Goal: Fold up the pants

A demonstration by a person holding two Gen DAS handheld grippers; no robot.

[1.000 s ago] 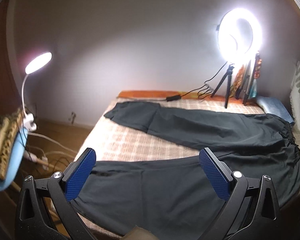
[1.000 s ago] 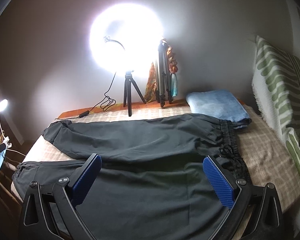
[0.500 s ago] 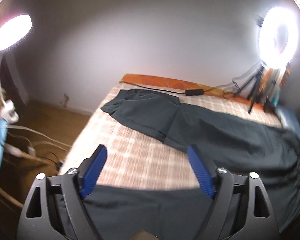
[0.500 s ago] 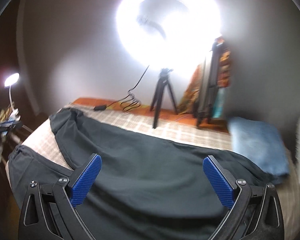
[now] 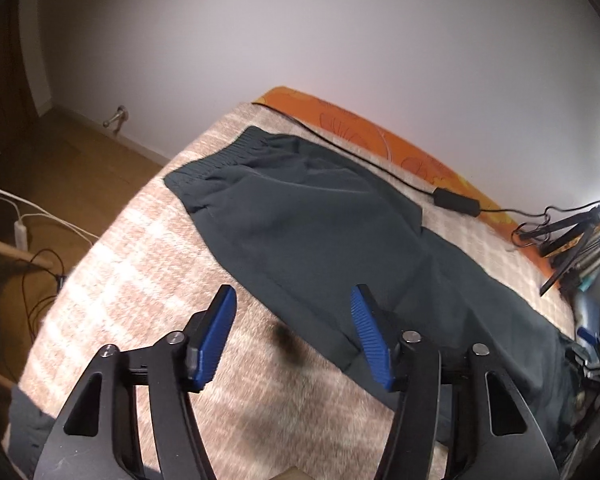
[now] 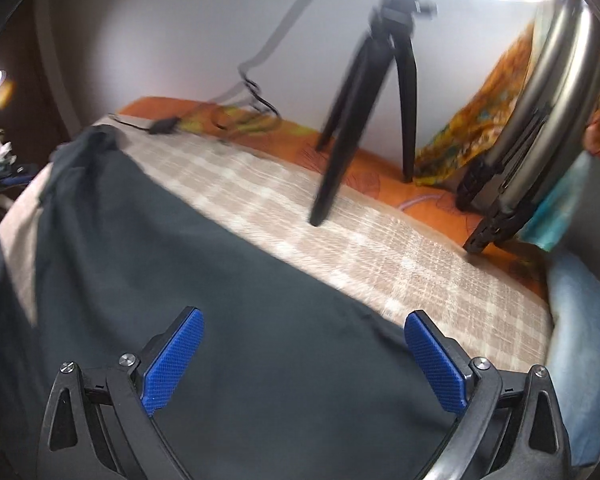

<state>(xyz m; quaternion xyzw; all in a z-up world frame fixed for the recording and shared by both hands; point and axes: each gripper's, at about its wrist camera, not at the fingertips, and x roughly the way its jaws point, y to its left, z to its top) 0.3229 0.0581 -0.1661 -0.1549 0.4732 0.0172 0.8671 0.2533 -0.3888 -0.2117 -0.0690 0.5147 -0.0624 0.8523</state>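
Observation:
Dark grey pants [image 5: 300, 216] lie spread flat on a checked bed cover [image 5: 148, 264], the far leg's ribbed cuff [image 5: 220, 156] toward the bed's left end. My left gripper [image 5: 292, 304] hovers above that leg's near edge, its jaws closing with no cloth between the blue pads. In the right wrist view the pants [image 6: 204, 280] fill the lower left. My right gripper [image 6: 304, 320] stands open over the upper leg near its far edge, with nothing gripped.
A black tripod [image 6: 364, 92] stands on the bed's far side by an orange sheet [image 6: 364, 164], with a cable and adapter [image 5: 456, 200]. Folded blue cloth [image 6: 588, 344] lies at right. Cables [image 5: 28, 220] trail on the wooden floor at left.
Both grippers have moved forward and down across the bed toward the far pant leg. The left jaws have narrowed. The ring light and desk lamp have slid out of the left view.

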